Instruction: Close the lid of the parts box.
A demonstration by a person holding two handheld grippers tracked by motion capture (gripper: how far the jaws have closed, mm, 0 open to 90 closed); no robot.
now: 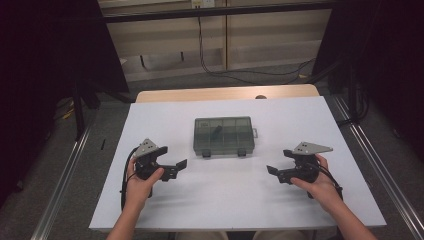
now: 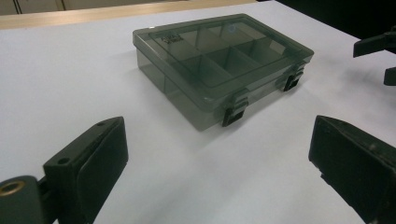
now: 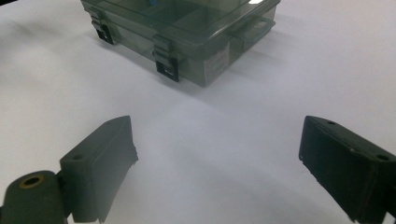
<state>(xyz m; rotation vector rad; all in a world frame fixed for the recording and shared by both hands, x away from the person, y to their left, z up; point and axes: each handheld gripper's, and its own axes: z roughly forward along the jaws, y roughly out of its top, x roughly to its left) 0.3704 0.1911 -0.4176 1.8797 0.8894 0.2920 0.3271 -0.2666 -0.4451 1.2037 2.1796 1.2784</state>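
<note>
A smoky transparent compartment box [image 1: 223, 136] lies shut on the white table, its two black latches [image 1: 206, 154] facing the person. Through its lid a small dark object [image 1: 217, 131] shows in one compartment. My left gripper [image 1: 180, 167] rests to the box's front left, open with nothing between its jaws. My right gripper [image 1: 272, 172] rests to the front right, also open and holding nothing. In the left gripper view the box [image 2: 219, 63] lies ahead between the wide-spread jaws. In the right gripper view the box [image 3: 187, 23] sits at the top, latches [image 3: 166, 63] toward me.
The white table top [image 1: 235, 200] has a wooden strip [image 1: 225, 93] along its far edge. Metal rails [image 1: 65, 175] run along both sides on the floor. Cables [image 1: 250, 72] lie on the floor behind the table.
</note>
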